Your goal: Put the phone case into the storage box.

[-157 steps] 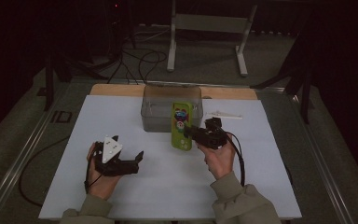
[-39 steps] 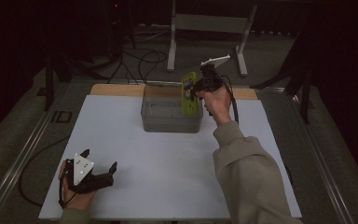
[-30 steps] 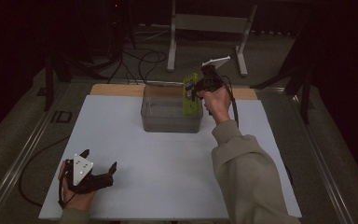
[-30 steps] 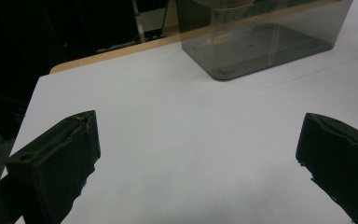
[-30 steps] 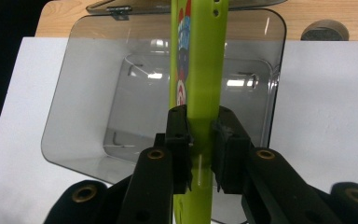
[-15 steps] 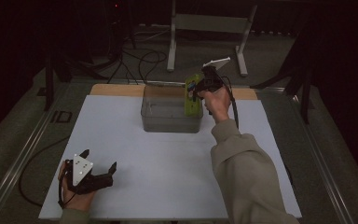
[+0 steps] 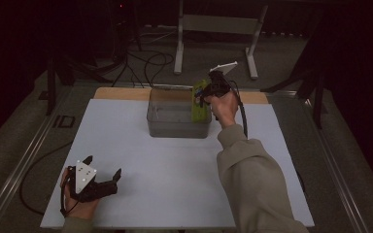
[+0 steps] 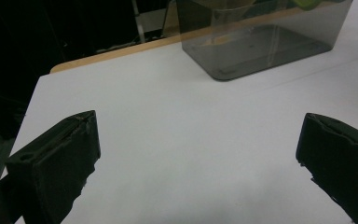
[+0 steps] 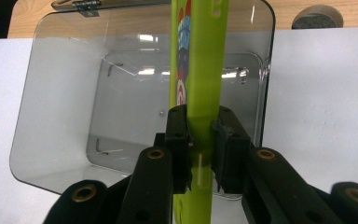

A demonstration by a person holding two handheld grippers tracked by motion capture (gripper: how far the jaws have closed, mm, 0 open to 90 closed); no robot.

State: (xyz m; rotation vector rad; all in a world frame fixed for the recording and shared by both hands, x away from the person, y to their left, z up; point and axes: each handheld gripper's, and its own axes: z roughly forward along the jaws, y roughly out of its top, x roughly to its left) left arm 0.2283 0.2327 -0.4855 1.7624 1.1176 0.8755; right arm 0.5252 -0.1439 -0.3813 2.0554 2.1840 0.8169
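white table (image 7: 175, 184), right gripper (image 9: 199, 135) clamping green package (image 9: 200, 70)

High view: fixed above the person's side, facing forward and down over the whole bench (image 7: 175, 194) and the floor beyond. Left gripper view: low over the bench near its front corner, looking across at the clear bin (image 8: 261, 42) from well off. Right gripper view: close above that bin (image 9: 65, 116), looking down into it; all three share it.
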